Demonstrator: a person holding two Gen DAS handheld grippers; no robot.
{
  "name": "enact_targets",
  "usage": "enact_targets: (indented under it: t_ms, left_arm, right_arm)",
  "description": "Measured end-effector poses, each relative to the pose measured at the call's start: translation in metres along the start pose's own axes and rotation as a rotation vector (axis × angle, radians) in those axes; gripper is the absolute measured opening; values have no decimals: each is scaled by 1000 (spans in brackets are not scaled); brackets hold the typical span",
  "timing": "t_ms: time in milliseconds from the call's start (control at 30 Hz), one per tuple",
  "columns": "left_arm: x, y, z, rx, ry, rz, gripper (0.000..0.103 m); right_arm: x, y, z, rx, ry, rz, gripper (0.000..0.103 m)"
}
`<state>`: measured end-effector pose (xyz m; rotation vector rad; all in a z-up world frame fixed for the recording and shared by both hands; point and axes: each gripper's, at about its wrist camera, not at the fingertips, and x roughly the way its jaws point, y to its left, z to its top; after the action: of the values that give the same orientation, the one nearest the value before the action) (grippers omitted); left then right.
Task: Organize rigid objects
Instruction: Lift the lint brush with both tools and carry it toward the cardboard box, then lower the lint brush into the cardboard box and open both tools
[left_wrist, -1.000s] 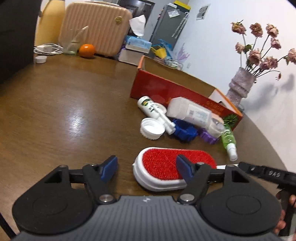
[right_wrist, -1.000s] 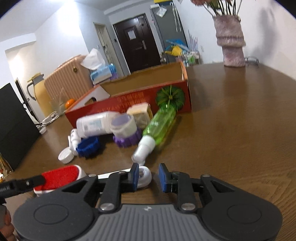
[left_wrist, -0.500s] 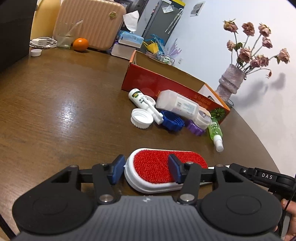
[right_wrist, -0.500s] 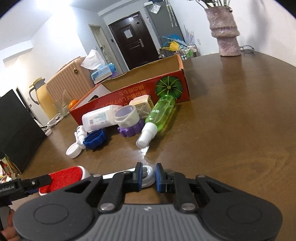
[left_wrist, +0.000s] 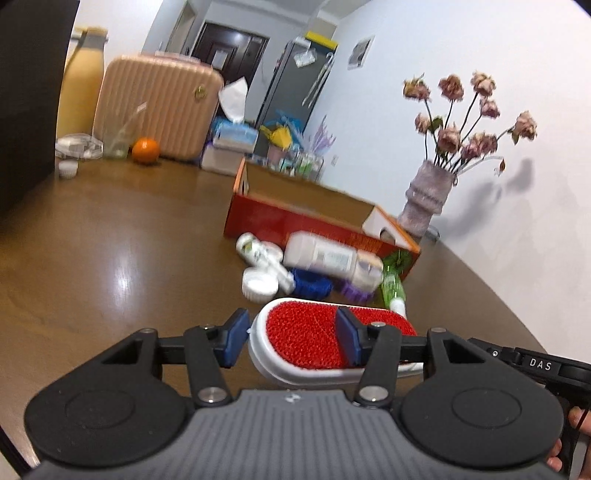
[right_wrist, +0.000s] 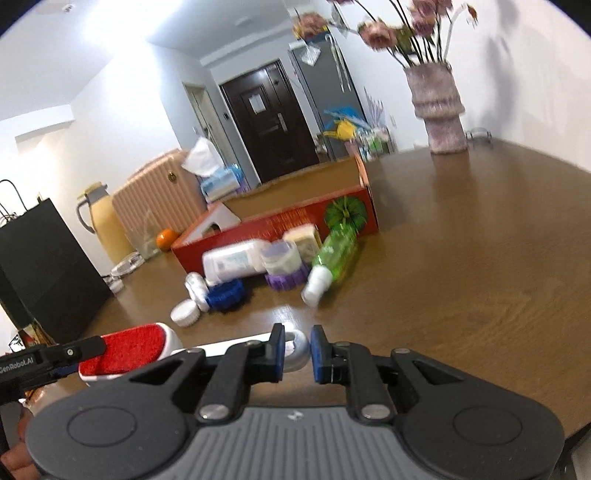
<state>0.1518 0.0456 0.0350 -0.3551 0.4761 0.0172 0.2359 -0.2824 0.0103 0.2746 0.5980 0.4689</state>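
Clamping the red-faced brush (left_wrist: 325, 343) across its white body, the left gripper (left_wrist: 291, 341) has its blue pads part-way apart with the brush head filling the space between them; the left pad sits at the brush's rounded end, the right pad lies over the red bristle face. The brush appears raised off the brown table (left_wrist: 110, 258), though the blur makes that hard to confirm. At 3 o'clock in the left wrist view the black body of the other tool shows, with fingertips of a hand (left_wrist: 576, 439) at the lower right edge.

The right gripper (right_wrist: 297, 352) has its jaws nearly together, pinching the white looped end of the brush handle (right_wrist: 299, 349). Both tools tilt somewhat downward toward the table.

Farther off, toward 12 o'clock, lies a heap of small things just in front of a red box (left_wrist: 295, 221): a white cap (left_wrist: 258, 284), a blue cap (left_wrist: 310, 282), a purple cap (right_wrist: 286, 278), a white bottle (left_wrist: 325, 254) lying on its side, and a green bottle (right_wrist: 334, 254) touching the box's front. Beyond, at 1 o'clock, a vase of dried roses (left_wrist: 428, 199) stands well apart; at 10 o'clock sit an orange (left_wrist: 146, 149) and a ribbed beige case (left_wrist: 155, 107).
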Motion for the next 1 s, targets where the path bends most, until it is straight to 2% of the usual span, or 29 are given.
enact_targets:
  t_ms: [100,233,633,1000]
  left_arm:
    - [4,-1,11,12,-24,-3,52]
    - [25,2,31,-3,-12,-13,52]
    - [107,3,97,44,-41,-20,52]
    - [177,15,146,39,-4,-31,52]
  right_arm:
    - [2,5,11,-3,-28,5,15]
    - [16,8,31,-25,-46,1,15]
    - [95,2,101,-70,-67,-21,15]
    - [158,-8,152,-96,-65,-18,15]
